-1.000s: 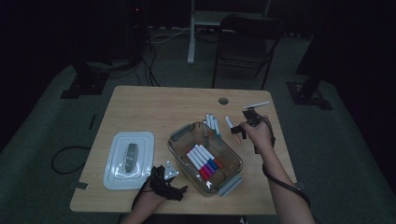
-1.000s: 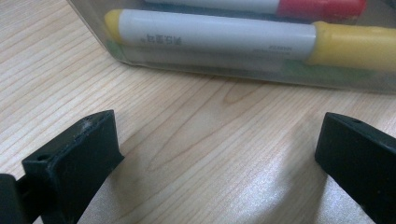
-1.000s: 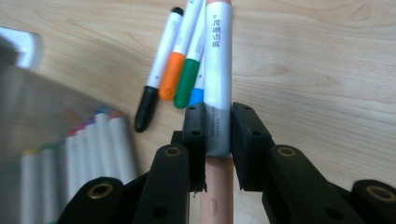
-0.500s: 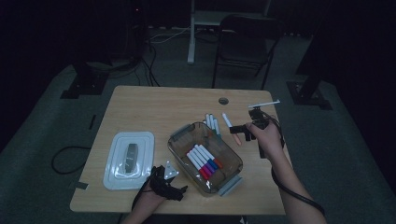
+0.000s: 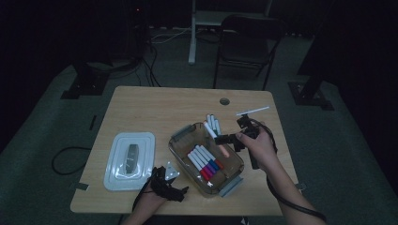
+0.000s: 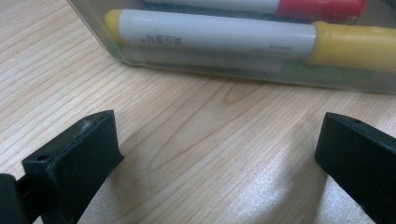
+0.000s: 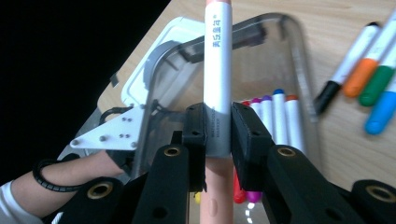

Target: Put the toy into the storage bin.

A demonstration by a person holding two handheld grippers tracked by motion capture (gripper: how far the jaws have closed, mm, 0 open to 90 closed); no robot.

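Marker (image 7: 217, 93), white barrel, small unreadable print, pink cap: clenched in right claw (image 7: 218, 133). Left claw (image 6: 215, 154) released beside bin (image 6: 243, 77).

table (image 5: 141, 108) | on it: clear bin (image 5: 180, 133), white lid (image 5: 145, 138), 4 loose markers (image 5: 213, 123)

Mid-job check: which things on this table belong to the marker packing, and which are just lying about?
In the job: held marker, right gripper, clear box, markers inside it, loose markers.
Lying about: lid, white stick, table's cable hole, chair.
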